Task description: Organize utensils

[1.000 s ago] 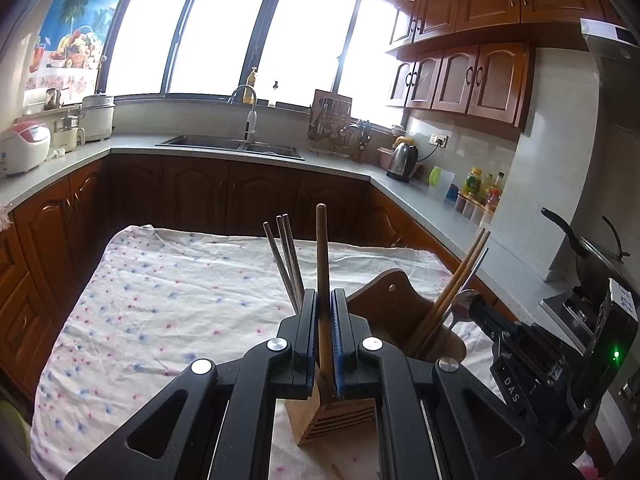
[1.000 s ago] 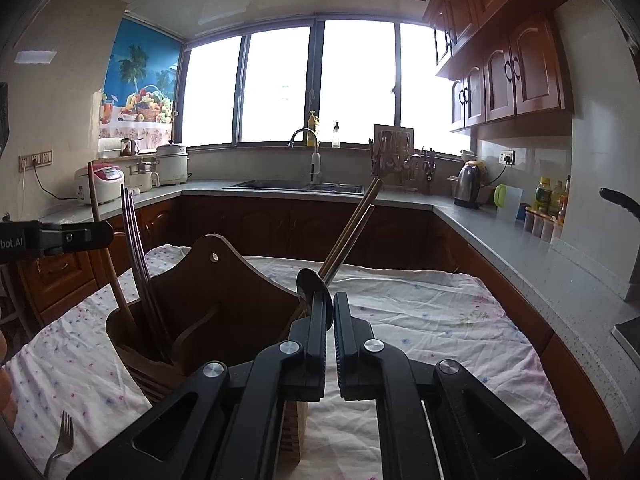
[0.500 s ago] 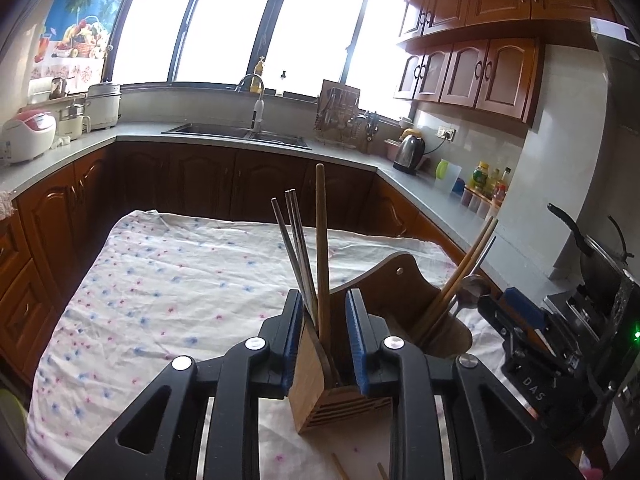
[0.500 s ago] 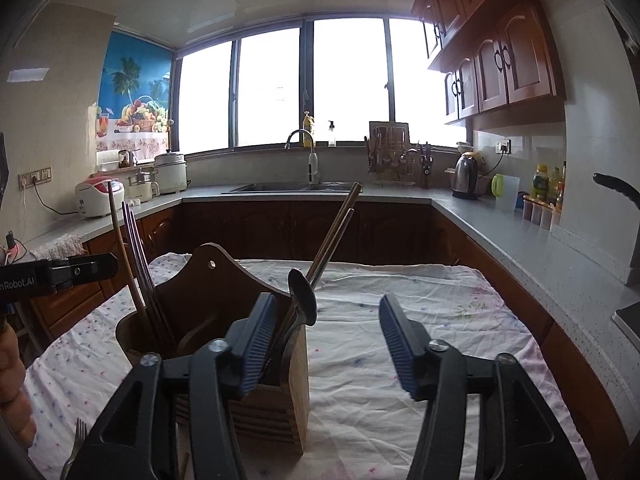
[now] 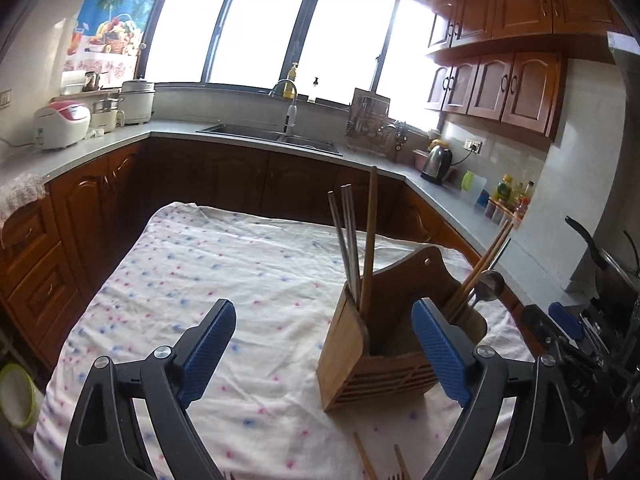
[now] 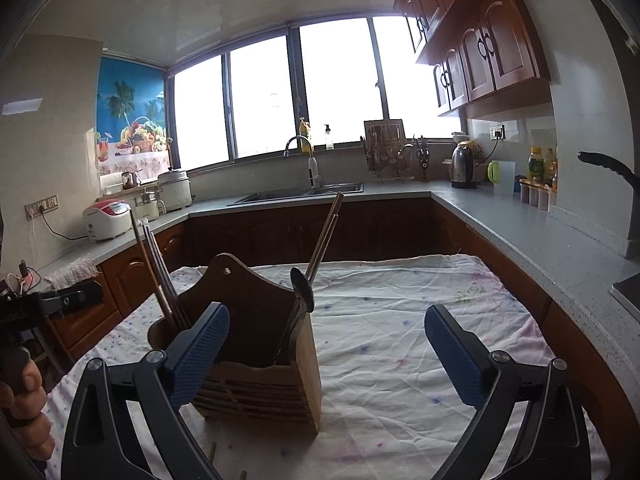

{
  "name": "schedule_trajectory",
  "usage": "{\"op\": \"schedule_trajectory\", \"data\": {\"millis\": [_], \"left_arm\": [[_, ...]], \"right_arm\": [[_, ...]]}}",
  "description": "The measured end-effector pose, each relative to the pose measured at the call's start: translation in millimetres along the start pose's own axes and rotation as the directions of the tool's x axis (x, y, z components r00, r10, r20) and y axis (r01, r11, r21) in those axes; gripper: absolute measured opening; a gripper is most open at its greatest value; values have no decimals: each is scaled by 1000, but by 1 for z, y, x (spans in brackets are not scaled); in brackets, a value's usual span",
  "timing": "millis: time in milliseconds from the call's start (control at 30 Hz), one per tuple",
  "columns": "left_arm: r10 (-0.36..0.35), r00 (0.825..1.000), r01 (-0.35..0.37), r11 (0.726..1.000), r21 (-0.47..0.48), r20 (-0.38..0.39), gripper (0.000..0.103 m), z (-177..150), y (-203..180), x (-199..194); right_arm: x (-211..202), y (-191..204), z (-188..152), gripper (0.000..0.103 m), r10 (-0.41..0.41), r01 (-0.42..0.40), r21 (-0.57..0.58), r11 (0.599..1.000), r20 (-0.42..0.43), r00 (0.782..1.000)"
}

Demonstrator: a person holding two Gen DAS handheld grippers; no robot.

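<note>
Both the left gripper (image 5: pixel 322 348) and right gripper (image 6: pixel 326 354) are gaping wide and gripping nothing, flanking the wooden utensil holder (image 5: pixel 394 332) sitting on the speckled tablecloth (image 5: pixel 240 280), its walls hiding the chopsticks' (image 5: pixel 347 240) lower ends.

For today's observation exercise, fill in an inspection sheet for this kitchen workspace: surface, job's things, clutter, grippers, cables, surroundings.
Surface: table under a wrinkled dotted cloth.
Job's things: wooden holder upright on the cloth; wooden stick and metal chopsticks in one compartment, spoon and chopsticks in the other.
Clutter: loose wooden chopsticks at the near edge.
Grippers: left gripper open, right gripper open, both empty.
Cables: kettle cord to a wall socket.
Surroundings: sink, rice cooker, cabinets.
</note>
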State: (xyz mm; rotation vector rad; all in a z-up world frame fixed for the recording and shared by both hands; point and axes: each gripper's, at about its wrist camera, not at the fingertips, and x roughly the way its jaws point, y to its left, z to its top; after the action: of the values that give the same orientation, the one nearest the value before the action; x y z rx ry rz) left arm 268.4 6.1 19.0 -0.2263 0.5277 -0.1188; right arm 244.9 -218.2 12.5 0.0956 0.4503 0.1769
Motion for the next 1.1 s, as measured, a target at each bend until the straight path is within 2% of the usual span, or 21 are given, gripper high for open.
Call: {"op": "schedule_trajectory", "data": {"millis": [333, 633, 900, 1100], "left_arm": [[6, 1000, -6, 1000, -15, -6, 92, -10, 5, -37], [-1, 1000, 0, 998, -58, -9, 95, -29, 17, -87], [15, 1000, -15, 1000, -19, 21, 96, -59, 15, -139], [45, 999, -45, 999, 17, 31, 96, -85, 8, -170]], "right_arm": [[-37, 11, 1, 102, 62, -62, -1, 998, 24, 998], [-85, 16, -13, 102, 105, -108, 68, 992, 46, 993], [-129, 10, -38, 102, 134, -140, 150, 979, 50, 990], [-152, 9, -59, 102, 134, -134, 173, 976, 12, 991]]}}
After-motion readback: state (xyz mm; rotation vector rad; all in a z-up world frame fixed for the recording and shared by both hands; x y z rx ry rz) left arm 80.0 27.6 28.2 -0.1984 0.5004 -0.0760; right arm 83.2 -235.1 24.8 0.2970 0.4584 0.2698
